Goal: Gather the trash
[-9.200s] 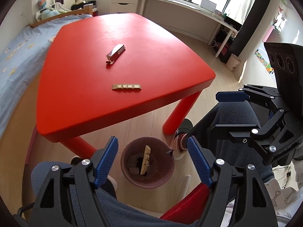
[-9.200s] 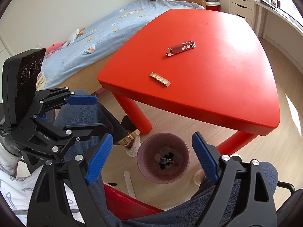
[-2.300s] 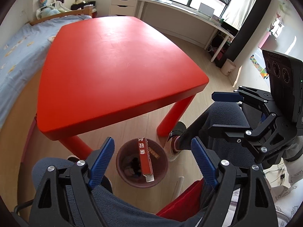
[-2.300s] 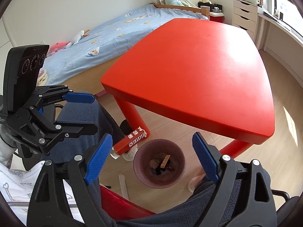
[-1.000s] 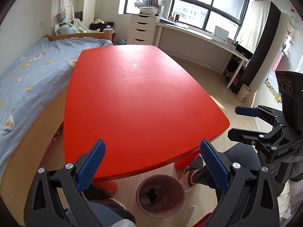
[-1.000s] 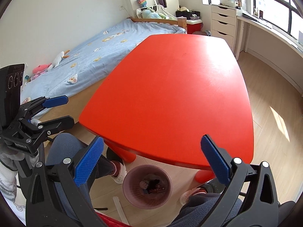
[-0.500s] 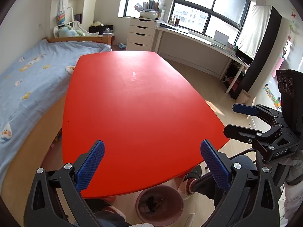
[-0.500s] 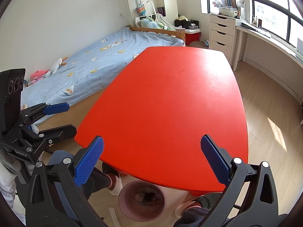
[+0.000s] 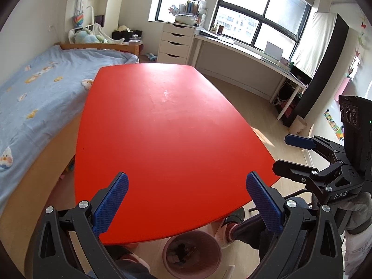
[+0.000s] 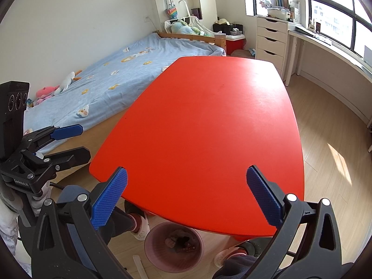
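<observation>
Trash down in the pink bin, on the floor just past the near edge of the red table in the left wrist view. Left gripper hanging over that near edge, blue pads wide apart, gripping nothing. Right gripper off to the side, likewise spread and empty. No litter showing on the tabletop. Risk from here: a knee or shoe beside the bin tipping it and spilling the lot.

Over to the right wrist view: trash again inside the pink bin, half tucked under the red table. Right gripper splayed open, left gripper the same. Another hazard: scraps possibly hidden under the table, easily missed.
</observation>
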`<act>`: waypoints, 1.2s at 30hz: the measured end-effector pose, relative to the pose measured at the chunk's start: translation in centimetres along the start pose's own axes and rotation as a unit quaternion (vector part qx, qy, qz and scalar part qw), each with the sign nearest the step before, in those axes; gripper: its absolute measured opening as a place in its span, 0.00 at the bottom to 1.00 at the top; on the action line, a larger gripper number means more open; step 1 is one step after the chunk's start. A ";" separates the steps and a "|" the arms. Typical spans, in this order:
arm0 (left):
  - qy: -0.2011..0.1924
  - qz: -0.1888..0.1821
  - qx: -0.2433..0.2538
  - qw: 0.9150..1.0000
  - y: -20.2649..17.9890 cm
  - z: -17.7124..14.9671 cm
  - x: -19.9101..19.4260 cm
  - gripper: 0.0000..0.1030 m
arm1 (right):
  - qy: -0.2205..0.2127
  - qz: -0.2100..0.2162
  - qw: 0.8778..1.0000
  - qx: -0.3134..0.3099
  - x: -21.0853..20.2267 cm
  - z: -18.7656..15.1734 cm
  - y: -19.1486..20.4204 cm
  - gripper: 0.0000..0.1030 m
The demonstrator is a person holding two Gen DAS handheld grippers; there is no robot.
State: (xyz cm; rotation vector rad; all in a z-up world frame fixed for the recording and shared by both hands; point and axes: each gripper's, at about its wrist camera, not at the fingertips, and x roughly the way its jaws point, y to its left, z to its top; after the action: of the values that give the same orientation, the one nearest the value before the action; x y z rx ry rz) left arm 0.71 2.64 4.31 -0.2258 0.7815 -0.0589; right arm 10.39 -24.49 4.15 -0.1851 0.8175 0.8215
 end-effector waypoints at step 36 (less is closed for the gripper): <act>0.004 -0.001 0.006 1.000 -0.7 0.0 0.2 0.94 | 0.001 0.000 1.000 0.000 0.0 0.2 0.0 0.97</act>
State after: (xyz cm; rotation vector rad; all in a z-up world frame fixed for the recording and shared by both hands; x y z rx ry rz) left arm 0.85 1.92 4.30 -0.2145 0.7885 -0.0671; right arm 10.51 -24.43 4.27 -0.1866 0.8199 0.8209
